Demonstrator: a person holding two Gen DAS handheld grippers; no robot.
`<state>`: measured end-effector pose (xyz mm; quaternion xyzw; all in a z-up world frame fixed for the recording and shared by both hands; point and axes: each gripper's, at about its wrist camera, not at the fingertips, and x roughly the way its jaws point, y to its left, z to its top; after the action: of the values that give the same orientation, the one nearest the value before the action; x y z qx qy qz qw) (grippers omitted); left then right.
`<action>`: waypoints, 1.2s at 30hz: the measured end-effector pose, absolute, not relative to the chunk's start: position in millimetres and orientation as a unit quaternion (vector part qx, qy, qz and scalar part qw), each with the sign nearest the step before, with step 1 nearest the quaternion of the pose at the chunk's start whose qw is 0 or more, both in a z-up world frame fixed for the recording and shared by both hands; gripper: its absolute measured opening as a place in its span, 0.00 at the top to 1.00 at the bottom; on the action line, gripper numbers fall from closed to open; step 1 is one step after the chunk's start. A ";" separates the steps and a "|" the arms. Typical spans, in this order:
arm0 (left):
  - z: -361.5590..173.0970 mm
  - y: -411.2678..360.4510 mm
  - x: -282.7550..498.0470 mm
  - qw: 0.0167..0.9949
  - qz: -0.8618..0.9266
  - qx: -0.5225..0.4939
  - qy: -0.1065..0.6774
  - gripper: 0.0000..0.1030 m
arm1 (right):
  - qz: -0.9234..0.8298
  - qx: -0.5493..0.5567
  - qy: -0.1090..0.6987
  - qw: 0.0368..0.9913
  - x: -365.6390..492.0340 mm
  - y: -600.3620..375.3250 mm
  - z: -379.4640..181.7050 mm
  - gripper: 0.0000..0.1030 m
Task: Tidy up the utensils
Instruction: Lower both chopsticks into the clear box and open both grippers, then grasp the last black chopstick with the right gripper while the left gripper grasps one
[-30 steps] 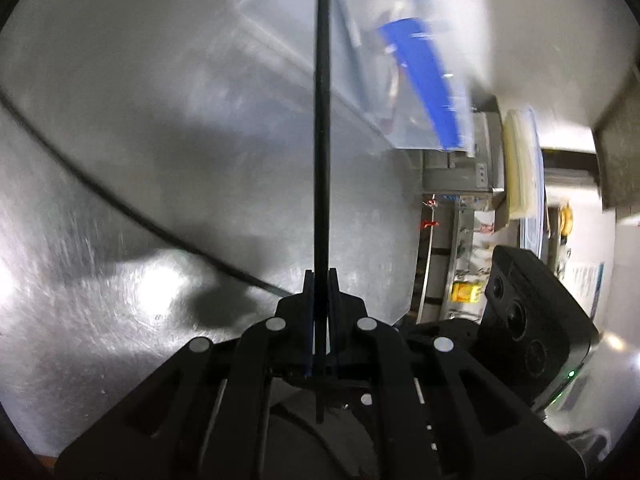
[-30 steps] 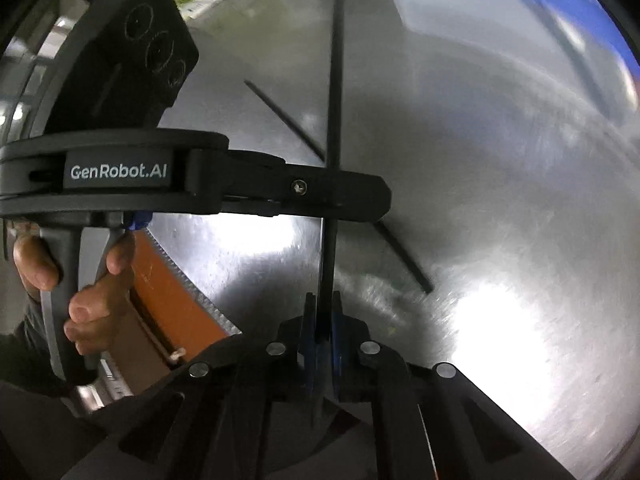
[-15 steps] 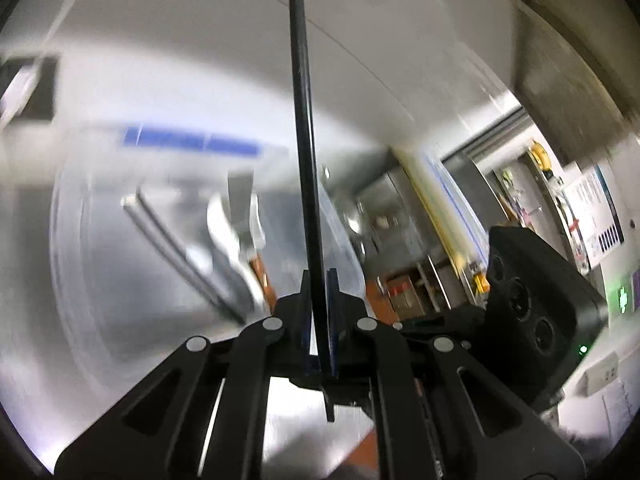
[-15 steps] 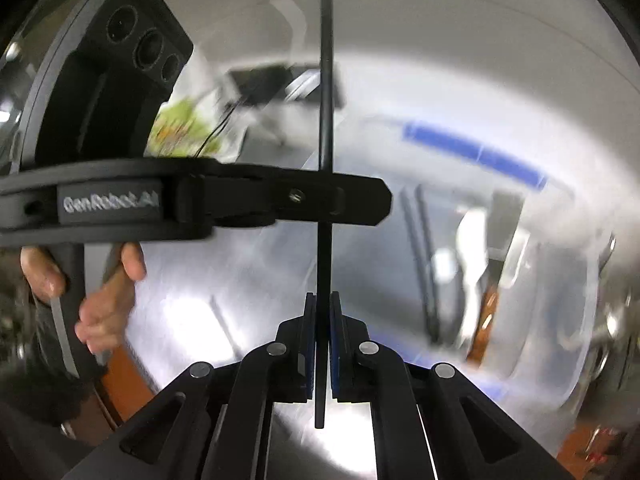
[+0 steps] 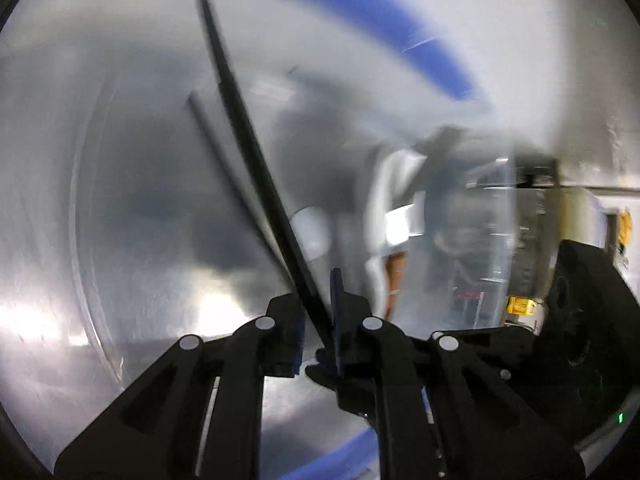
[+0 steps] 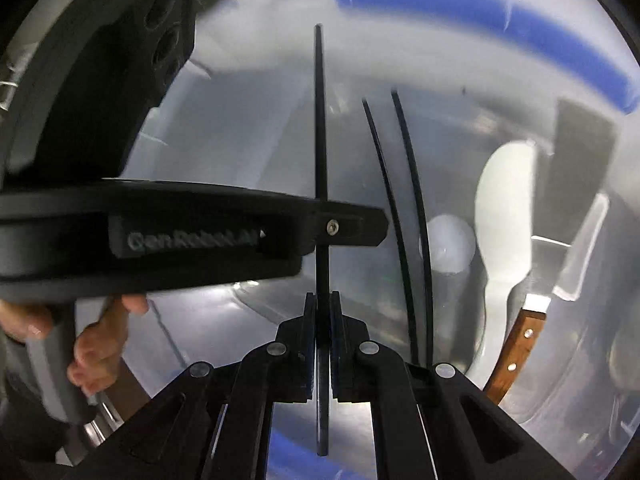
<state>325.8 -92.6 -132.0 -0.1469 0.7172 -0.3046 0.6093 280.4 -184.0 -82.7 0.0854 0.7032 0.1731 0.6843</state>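
Note:
My left gripper (image 5: 318, 312) hangs over a clear plastic bin with a blue rim (image 5: 360, 12). Its jaws are opening, and a black chopstick (image 5: 248, 140) leans tilted in the gap, loose between the pads. My right gripper (image 6: 322, 320) is shut on a second black chopstick (image 6: 320, 120), which stands straight up over the same bin's blue rim (image 6: 520, 16). Two more black chopsticks (image 6: 400, 220) lie in the bin beside a white spoon (image 6: 504, 208) and a wooden-handled knife (image 6: 516, 356). The left gripper (image 6: 352, 226) crosses the right wrist view from the left.
Both views are blurred by motion. A person's hand (image 6: 100, 344) grips the left tool's handle. Steel tabletop shows under the bin. Shelves and yellow items (image 5: 516, 304) lie beyond the bin's right side.
Both grippers have swept from the bare steel table to above the bin. The left gripper's jaws have parted, and its chopstick has tipped from upright to slanting left.

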 end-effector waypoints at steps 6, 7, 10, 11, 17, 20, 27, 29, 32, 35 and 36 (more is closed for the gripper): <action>-175.3 -97.6 337.0 0.577 -0.252 -0.153 0.762 0.91 | 0.146 0.104 0.749 0.638 300.9 -188.5 -131.8 0.93; -179.1 -98.3 338.8 0.573 -0.250 -0.158 0.764 0.91 | 0.142 0.114 0.752 0.633 303.2 -193.9 -139.4 0.92; -190.5 -97.6 334.8 0.556 -0.244 -0.170 0.776 0.80 | 0.121 0.152 0.772 0.605 305.6 -205.2 -165.6 0.90; -192.0 -95.6 332.9 0.552 -0.247 -0.168 0.778 0.77 | 0.113 0.157 0.773 0.604 305.8 -208.4 -169.4 0.89; -126.8 -74.6 317.0 0.608 -0.310 -0.168 0.712 0.59 | 0.131 0.140 0.752 0.630 297.1 -212.9 -133.0 0.82; -64.3 -40.8 285.1 0.659 -0.360 -0.178 0.637 0.51 | 0.145 0.117 0.697 0.693 273.0 -210.2 -69.1 0.75; -12.2 123.3 195.9 0.758 -0.304 -0.237 0.526 0.14 | 0.245 -0.008 0.564 0.789 130.8 -130.7 27.2 0.37; -30.7 155.2 169.1 0.761 -0.236 -0.264 0.543 0.14 | 0.260 -0.043 0.594 0.760 97.9 -104.8 -12.2 0.37; -80.0 204.2 134.6 0.736 -0.147 -0.299 0.589 0.14 | 0.282 -0.141 0.647 0.694 66.4 -42.9 -84.2 0.43; -116.0 226.0 104.5 0.704 -0.112 -0.327 0.620 0.14 | 0.304 -0.198 0.658 0.660 42.5 -11.4 -123.9 0.47; -121.8 228.8 98.5 0.699 -0.107 -0.332 0.624 0.14 | 0.300 -0.217 0.656 0.658 37.8 -6.1 -130.8 0.47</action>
<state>98.5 228.8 -121.8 -0.3322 0.6240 -0.1068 0.6992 37.8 -6.1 -130.8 -0.2168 0.6562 0.3002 0.6575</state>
